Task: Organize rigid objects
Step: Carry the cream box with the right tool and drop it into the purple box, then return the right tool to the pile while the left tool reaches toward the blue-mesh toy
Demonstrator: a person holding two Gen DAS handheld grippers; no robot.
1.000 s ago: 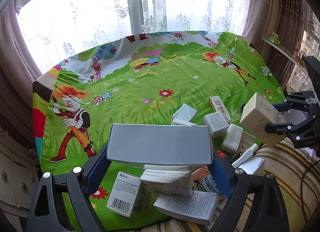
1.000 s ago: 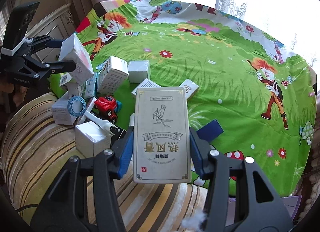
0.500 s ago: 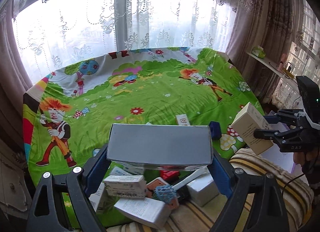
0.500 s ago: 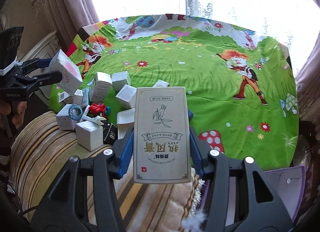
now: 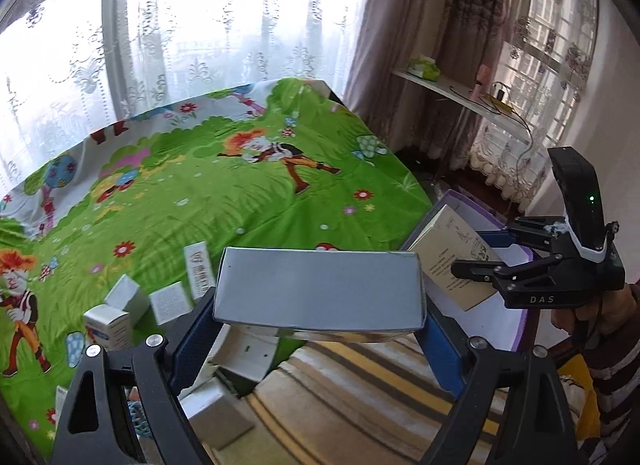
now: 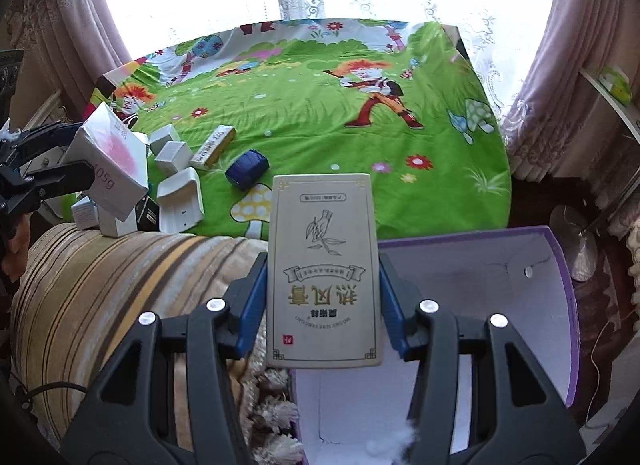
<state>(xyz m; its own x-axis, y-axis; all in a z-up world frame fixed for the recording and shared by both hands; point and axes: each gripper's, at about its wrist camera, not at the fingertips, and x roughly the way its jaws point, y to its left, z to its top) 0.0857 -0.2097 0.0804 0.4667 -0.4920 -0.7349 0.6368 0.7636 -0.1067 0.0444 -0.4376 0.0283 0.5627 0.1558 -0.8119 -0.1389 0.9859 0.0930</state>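
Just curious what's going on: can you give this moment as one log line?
left gripper: shut on white box | right gripper: shut on beige box, above purple bin | more boxes on bed

A wide window (image 5: 200,37) is hung with white lace curtains (image 5: 248,25), through which bright daylight is let in. Mauve patterned drapes (image 5: 404,13) are drawn back beside it. A second, gridded window (image 5: 560,17) is seen on the adjoining wall, with a white shelf (image 5: 452,93) fixed below it. The bed (image 6: 320,113) is spread with a green cartoon-printed sheet, and a striped blanket (image 6: 100,289) is laid along its near edge.
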